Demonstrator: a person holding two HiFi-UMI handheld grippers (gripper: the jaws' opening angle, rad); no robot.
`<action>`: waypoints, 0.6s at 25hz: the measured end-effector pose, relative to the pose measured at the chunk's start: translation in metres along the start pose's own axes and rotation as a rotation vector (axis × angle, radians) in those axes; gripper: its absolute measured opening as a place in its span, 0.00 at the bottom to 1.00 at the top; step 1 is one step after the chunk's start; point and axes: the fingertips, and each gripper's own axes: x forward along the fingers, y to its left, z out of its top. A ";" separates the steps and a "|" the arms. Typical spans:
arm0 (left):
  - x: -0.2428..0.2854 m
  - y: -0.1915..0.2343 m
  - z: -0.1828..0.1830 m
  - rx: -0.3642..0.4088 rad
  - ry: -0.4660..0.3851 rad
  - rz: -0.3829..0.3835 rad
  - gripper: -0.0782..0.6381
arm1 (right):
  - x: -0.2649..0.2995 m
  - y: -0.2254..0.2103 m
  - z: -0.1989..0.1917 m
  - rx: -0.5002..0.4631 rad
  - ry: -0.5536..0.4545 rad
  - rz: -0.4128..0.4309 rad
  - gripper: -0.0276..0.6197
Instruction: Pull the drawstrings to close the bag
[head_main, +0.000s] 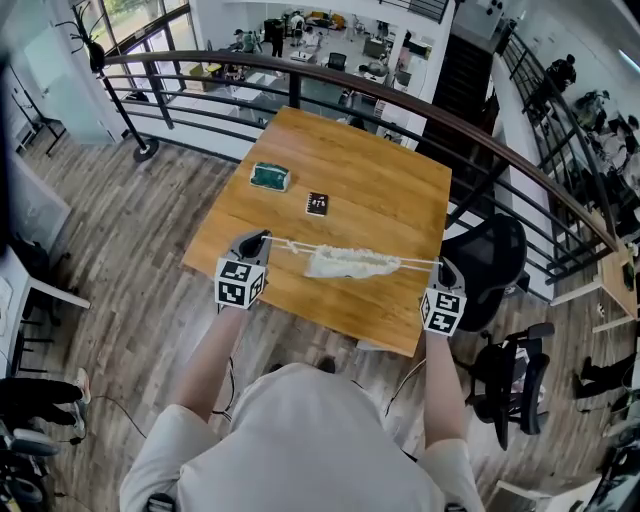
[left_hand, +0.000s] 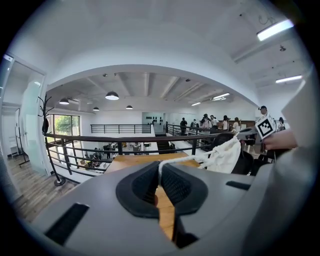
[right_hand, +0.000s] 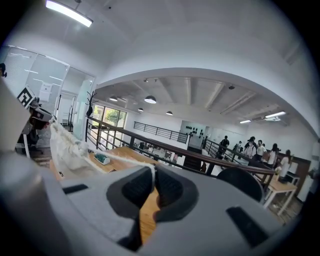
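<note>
"Two grippers: what does each hold?"
"My left gripper (head_main: 262, 238) is clamped tight on the left drawstring (head_main: 290, 245), and my right gripper (head_main: 443, 263) on the right drawstring (head_main: 415, 262)."
"And the bag?"
"The white bag (head_main: 345, 262) is stretched between them over the wooden worktop's (head_main: 380, 170) near edge. The left gripper is at its 9 o'clock and the right at its 3 o'clock."

Arms spread wide, left claw (head_main: 264, 239) and right claw (head_main: 441, 265) each clamped on a drawstring (head_main: 290, 244).
</note>
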 end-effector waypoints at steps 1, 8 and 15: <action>0.000 0.000 -0.001 -0.001 0.002 0.004 0.10 | 0.000 -0.001 -0.001 0.000 0.000 -0.002 0.05; -0.003 0.003 0.000 0.003 -0.002 0.022 0.10 | 0.000 -0.008 -0.002 0.011 -0.005 -0.017 0.05; -0.009 0.010 0.003 -0.014 -0.008 0.045 0.10 | 0.000 -0.017 -0.004 0.032 0.001 -0.038 0.05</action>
